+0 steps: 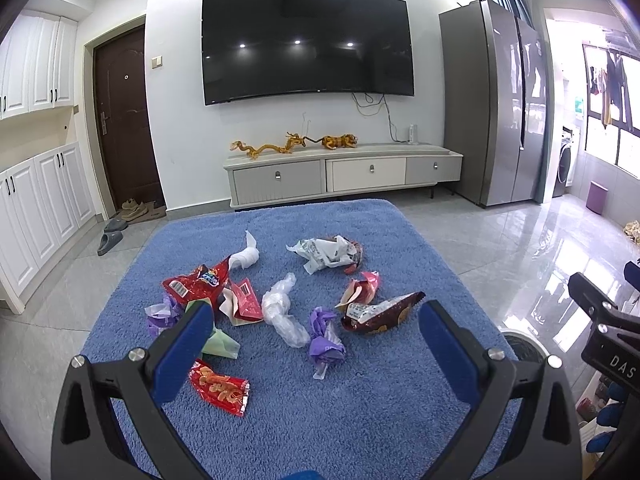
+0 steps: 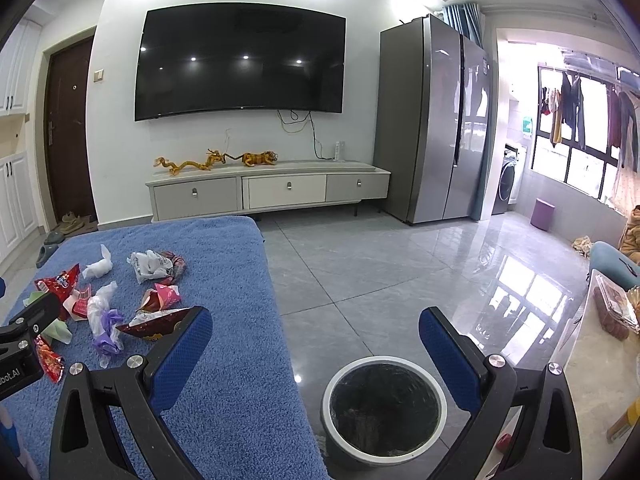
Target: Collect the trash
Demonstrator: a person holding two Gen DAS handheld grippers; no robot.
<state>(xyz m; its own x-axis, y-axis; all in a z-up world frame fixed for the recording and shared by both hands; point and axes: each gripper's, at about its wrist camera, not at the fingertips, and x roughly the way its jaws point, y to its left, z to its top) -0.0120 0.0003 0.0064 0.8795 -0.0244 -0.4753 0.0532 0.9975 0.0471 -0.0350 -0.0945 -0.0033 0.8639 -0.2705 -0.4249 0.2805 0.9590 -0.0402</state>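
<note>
Trash [image 1: 280,312] lies scattered over the blue towel-like cover [image 1: 360,400] — red snack wrappers, a brown packet [image 1: 380,312], purple and clear plastic, crumpled tissue. The left gripper [image 1: 316,320] hangs above it, fingers spread and empty; the right gripper [image 2: 316,324] is equally spread over the floor — the black-lined bin [image 2: 384,408] sits just below it

We carry two matching sets of tongs. The left tongs [image 1: 316,322] have two black plastic arms with triangular cut-outs, each tipped by a blue textured pad [image 1: 188,350], with round silver screws at the joints. The right tongs [image 2: 316,326] are built the same way: black frame, blue dimpled pads [image 2: 180,356], silver screw heads. On each black body, seen from the other camera, we can read part of a white printed marking.
</note>
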